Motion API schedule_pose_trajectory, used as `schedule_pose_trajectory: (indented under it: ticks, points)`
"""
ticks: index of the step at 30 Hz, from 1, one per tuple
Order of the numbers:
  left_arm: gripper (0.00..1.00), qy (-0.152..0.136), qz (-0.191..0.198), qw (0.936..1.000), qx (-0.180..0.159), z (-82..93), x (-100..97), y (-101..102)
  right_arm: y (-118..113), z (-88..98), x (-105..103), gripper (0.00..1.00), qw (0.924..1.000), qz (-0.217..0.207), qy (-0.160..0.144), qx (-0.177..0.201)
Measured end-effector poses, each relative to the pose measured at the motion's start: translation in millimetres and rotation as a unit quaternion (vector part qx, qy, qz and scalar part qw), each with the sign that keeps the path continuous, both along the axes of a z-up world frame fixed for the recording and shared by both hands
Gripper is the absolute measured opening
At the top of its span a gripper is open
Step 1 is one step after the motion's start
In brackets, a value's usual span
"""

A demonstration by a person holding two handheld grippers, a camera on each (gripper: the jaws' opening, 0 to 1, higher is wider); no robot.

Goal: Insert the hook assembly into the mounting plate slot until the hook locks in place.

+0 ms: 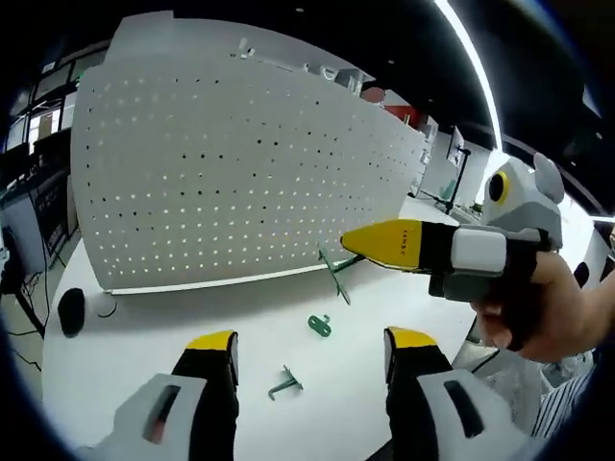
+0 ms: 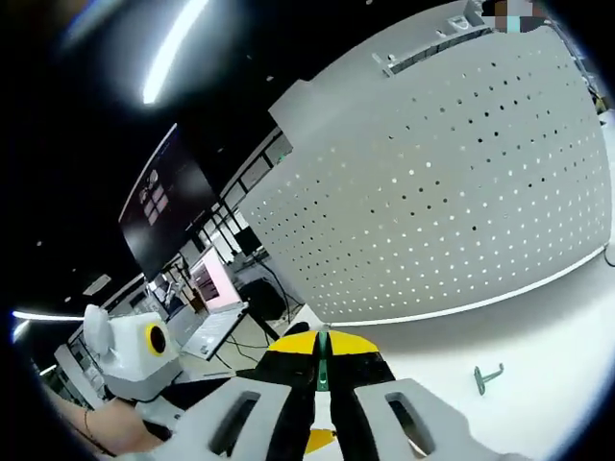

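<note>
A big white perforated mounting plate (image 1: pixel 240 173) stands upright on the white table (image 1: pixel 144 331). In the left gripper view my right gripper (image 1: pixel 360 245) comes in from the right, held by a hand, shut on a thin green hook (image 1: pixel 334 274) that hangs just in front of the plate's lower edge. Two more green hooks (image 1: pixel 320 325) (image 1: pixel 284 384) lie on the table between my left gripper's (image 1: pixel 312 346) open, empty jaws. In the right gripper view my right gripper (image 2: pixel 322 351) pinches the green hook (image 2: pixel 323 373), facing the plate (image 2: pixel 452 211). A loose hook (image 2: pixel 488 376) lies at right.
A black rounded object (image 1: pixel 72 312) with a cable lies on the table left of the plate. Desks and screens (image 2: pixel 207 288) stand behind the plate's left side. The table's right edge runs under the hand (image 1: pixel 538 317).
</note>
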State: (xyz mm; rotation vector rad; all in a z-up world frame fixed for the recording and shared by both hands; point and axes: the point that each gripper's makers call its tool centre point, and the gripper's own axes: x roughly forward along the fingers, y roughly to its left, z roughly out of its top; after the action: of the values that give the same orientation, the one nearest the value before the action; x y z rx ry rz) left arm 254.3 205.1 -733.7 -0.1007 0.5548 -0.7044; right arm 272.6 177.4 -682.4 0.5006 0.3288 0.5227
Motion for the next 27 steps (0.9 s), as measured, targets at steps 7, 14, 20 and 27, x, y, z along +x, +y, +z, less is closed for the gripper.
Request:
schedule_pose_trajectory:
  ticks: [7, 14, 20, 27]
  points:
    - [0.46, 0.008, 0.002, 0.9992, -0.039, 13.4, 2.2, -6, 5, 8.1, -8, 0.00, 0.9998, 0.010, -0.018, 0.002]
    - [0.32, 0.013, -0.005, 0.9979, -0.064, 21.0, 2.4, -9, 8, 9.8, -10, 0.00, 0.9995, 0.015, -0.028, 0.006]
    - [0.20, 0.021, -0.016, 0.9963, -0.082, 25.1, 0.1, -13, 9, 14.9, -11, 0.00, 0.9991, 0.016, -0.039, 0.007]
    - [0.14, 0.050, -0.011, 0.9896, -0.134, 33.4, -1.2, -18, 8, 21.9, -13, 0.00, 0.9983, 0.012, -0.057, 0.006]
